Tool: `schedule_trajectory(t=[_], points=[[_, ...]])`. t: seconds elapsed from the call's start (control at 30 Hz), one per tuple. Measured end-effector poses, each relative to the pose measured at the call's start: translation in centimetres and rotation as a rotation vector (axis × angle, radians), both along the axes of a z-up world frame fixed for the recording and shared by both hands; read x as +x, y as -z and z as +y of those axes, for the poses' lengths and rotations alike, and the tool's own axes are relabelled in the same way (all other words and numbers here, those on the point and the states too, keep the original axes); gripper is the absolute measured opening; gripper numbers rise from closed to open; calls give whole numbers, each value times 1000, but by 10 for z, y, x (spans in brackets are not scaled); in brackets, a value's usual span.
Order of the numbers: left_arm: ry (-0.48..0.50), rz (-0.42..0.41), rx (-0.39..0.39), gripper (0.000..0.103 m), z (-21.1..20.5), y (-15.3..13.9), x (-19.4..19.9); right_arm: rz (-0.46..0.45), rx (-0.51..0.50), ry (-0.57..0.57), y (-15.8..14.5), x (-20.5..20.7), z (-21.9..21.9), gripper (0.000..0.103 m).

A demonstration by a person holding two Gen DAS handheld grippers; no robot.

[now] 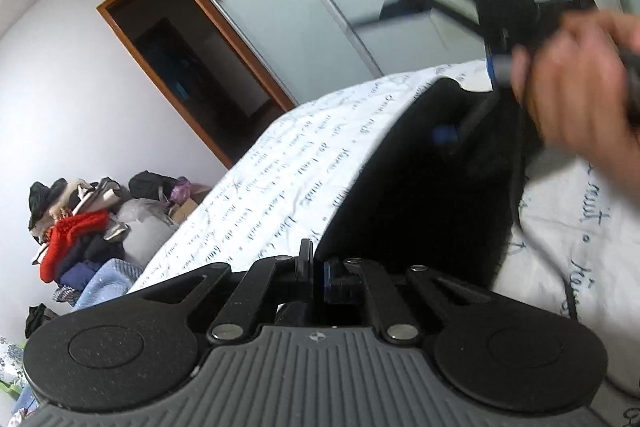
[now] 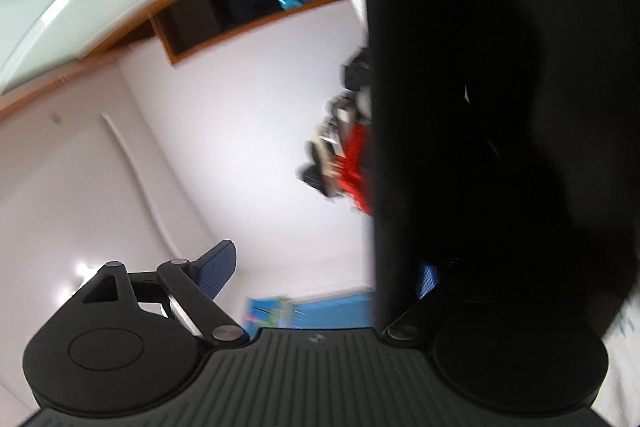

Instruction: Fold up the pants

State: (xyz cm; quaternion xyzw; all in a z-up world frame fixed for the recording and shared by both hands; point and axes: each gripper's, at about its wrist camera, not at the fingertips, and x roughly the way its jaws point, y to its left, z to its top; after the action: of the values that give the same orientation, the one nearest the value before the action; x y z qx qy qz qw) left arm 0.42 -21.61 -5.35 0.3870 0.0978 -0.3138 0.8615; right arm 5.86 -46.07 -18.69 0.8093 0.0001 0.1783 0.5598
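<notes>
The pants (image 1: 420,179) are spread on the bed (image 1: 280,187), one edge pinched by the shut left gripper (image 1: 316,267) — the right gripper (image 2: 324,275), open, must be closed on cloth before folding.

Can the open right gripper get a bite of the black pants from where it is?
Probably yes. The right gripper has its jaws spread wide, and the black pants hang right against one finger with nothing between. The left gripper is already shut on them.

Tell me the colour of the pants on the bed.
Plain black pants, lying on the white script-printed bed sheet; clearest in the left wrist view.
</notes>
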Motion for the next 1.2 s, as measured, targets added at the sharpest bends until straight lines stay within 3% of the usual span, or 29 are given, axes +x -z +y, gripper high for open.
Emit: schedule_trajectory(t=[0.07,0.1,0.13,0.17,0.2,0.37,0.63,0.77,0.83,0.9,0.97,1.0,1.03,1.07,1.2], points=[[-2,13,3,9,-1,4,0,-26,36,63,1,-8,-13,86],[0,24,0,9,-2,4,-1,-24,14,90,-2,-13,-18,70],[6,30,-3,9,-3,5,-2,1,-39,117,-7,-20,-25,29],[10,33,-2,9,-2,5,-2,41,-106,126,-12,-26,-30,11],[12,34,1,9,-3,5,-1,80,-172,127,-17,-30,-33,6],[20,52,8,9,0,8,1,139,-254,128,-14,-47,-39,6],[29,67,15,9,4,9,2,180,-145,157,11,-47,-47,7],[27,63,2,9,3,5,2,153,-244,227,-21,-58,-41,6],[37,104,4,9,3,6,1,161,-350,250,-44,-74,-42,6],[80,190,59,17,0,17,0,213,-423,268,-49,-96,-39,6],[98,226,114,24,-5,37,-2,390,-479,238,-30,-108,-42,6],[96,215,126,26,-7,45,-4,486,-464,226,-16,-114,-44,6],[97,191,124,24,-7,48,-8,525,-418,216,1,-120,-47,6],[100,183,123,24,-7,47,-10,477,-388,218,8,-124,-48,6],[121,266,41,33,3,29,-5,491,-438,210,-12,-126,-50,8]])
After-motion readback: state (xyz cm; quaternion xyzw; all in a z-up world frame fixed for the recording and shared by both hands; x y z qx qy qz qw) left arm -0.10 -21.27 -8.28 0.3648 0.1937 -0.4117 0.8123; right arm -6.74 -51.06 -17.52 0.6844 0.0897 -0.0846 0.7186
